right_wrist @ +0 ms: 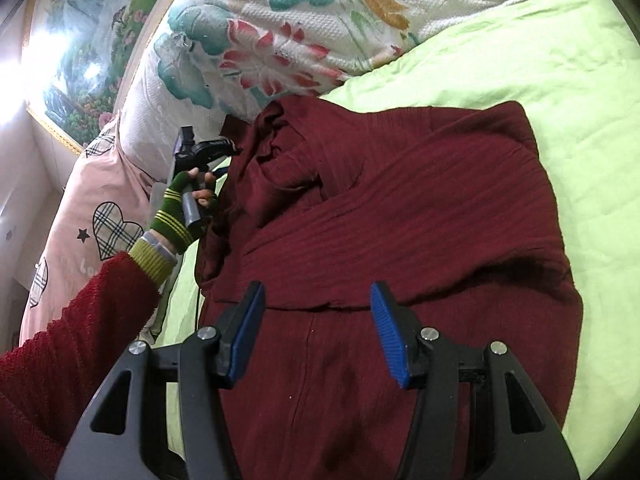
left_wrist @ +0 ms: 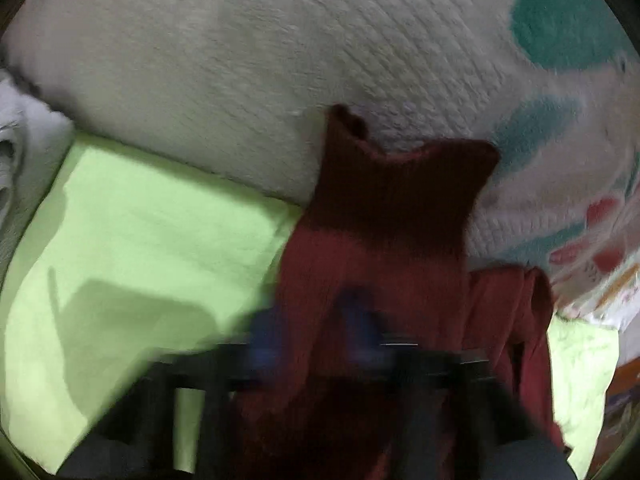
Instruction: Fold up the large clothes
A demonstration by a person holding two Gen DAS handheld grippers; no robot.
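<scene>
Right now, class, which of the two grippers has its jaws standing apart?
The right gripper: its blue pads stand apart over the maroon garment. The left gripper has closed on a fold of it.

Both cameras look down at the dark red sweater (right_wrist: 400, 220) on the bed. The left one sits very close above it; the right one sees more. Both show the flowered blanket (right_wrist: 280, 40) behind the sweater.
</scene>
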